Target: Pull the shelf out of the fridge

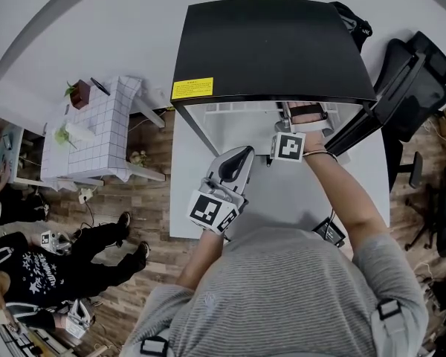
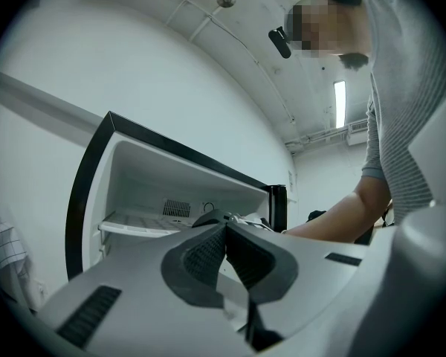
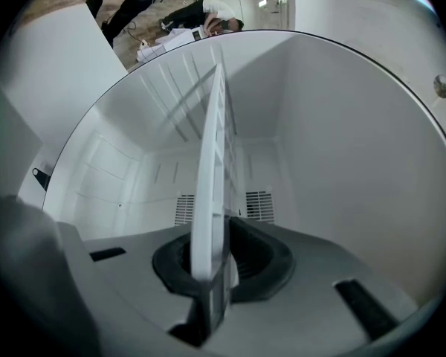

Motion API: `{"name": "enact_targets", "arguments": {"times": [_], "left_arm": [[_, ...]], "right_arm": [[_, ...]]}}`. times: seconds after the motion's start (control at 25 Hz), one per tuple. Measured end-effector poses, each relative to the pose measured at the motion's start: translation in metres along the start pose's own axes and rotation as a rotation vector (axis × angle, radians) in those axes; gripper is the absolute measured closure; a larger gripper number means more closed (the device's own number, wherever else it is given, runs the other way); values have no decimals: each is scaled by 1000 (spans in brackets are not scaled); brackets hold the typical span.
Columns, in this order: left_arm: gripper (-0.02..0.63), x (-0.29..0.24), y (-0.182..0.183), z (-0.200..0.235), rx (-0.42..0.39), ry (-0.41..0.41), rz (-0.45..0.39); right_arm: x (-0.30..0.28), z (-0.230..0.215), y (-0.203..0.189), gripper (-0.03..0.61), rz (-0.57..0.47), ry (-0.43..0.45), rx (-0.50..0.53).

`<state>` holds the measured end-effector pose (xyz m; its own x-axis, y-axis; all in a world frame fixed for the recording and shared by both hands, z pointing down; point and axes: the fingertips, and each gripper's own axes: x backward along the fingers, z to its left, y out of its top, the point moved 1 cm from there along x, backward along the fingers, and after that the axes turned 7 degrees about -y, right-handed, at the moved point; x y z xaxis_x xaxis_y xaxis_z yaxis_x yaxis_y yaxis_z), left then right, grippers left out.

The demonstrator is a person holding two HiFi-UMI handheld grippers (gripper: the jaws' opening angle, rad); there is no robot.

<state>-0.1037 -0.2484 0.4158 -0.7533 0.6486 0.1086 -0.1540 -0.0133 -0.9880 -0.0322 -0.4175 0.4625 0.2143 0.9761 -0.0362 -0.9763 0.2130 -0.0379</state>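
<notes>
A black-topped fridge (image 1: pixel 271 47) stands open, its white inside facing me. My right gripper (image 1: pixel 301 116) reaches into the opening and is shut on the front edge of the white shelf (image 3: pixel 212 169). In the right gripper view the shelf runs edge-on from between the pads (image 3: pixel 241 259) to the back wall. My left gripper (image 1: pixel 238 158) hangs outside the fridge, lower left of the right one, shut with nothing in it. In the left gripper view its jaws (image 2: pixel 224 248) point at the fridge (image 2: pixel 97 177), where the shelf (image 2: pixel 137 224) shows across the cavity.
The fridge door (image 1: pixel 353 129) stands open at the right. A black office chair (image 1: pixel 416 80) is beyond it. A small table with a white checked cloth (image 1: pixel 93 129) and plants stands left. A person in black (image 1: pixel 30 266) sits at lower left.
</notes>
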Motion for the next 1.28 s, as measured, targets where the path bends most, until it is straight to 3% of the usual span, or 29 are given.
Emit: {"name": "enact_targets", "arguments": {"times": [1.28], "left_arm": [[602,7,8,-14,-3,5,-17]], "right_arm": [[3,0,-1,546,26,19,-26]]}}
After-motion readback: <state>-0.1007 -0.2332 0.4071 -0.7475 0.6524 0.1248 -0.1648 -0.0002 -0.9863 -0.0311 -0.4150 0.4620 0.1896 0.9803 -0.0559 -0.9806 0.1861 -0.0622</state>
